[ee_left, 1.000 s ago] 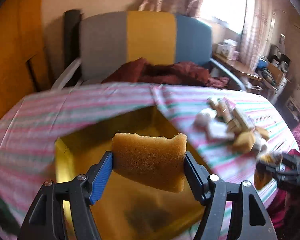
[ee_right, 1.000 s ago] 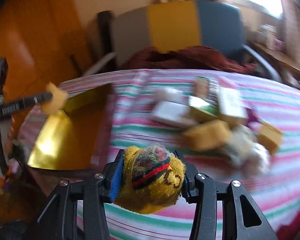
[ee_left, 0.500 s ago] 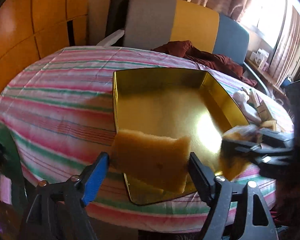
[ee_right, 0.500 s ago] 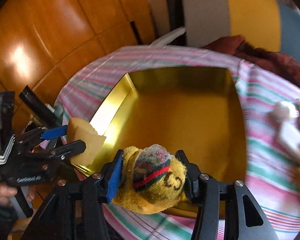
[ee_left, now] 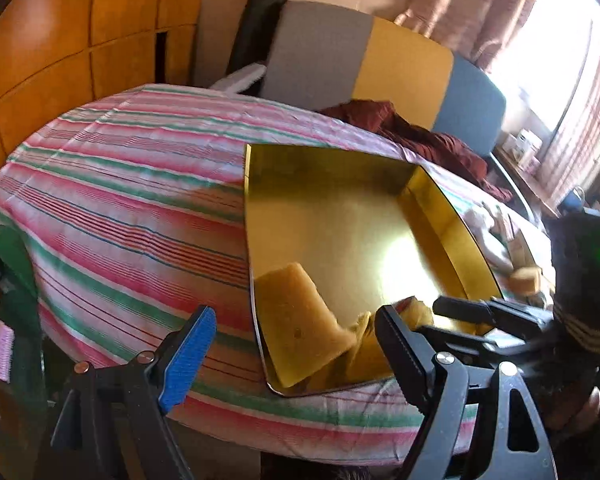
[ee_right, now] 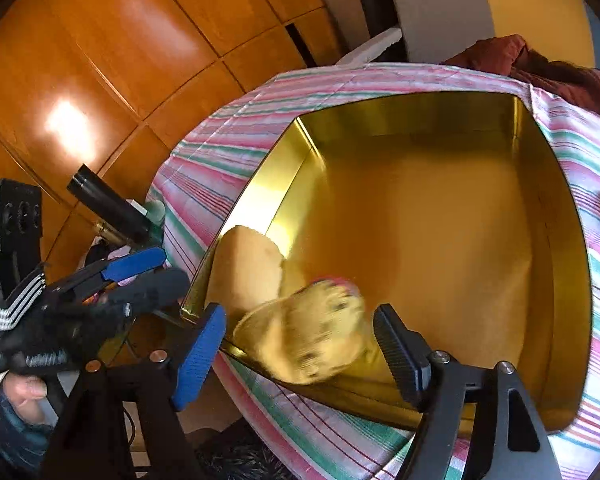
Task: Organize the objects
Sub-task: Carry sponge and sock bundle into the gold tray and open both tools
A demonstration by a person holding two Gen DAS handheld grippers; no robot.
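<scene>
A gold tin box lies open on the striped table. A yellow sponge rests in its near left corner, leaning on the wall. A yellow knitted sock ball, blurred, sits in the box beside the sponge; in the left wrist view it is partly hidden by a finger. My left gripper is open and empty just in front of the box. My right gripper is open around the sock ball without gripping it; it also shows in the left wrist view.
Several small packets and blocks lie on the striped tablecloth right of the box. A grey, yellow and blue chair with a dark red cloth stands behind the table. Wooden panels are at the left.
Both grippers opened. The sponge dropped from my left gripper into the box's near left corner. The sock ball left my right gripper's grip and lies in the box.
</scene>
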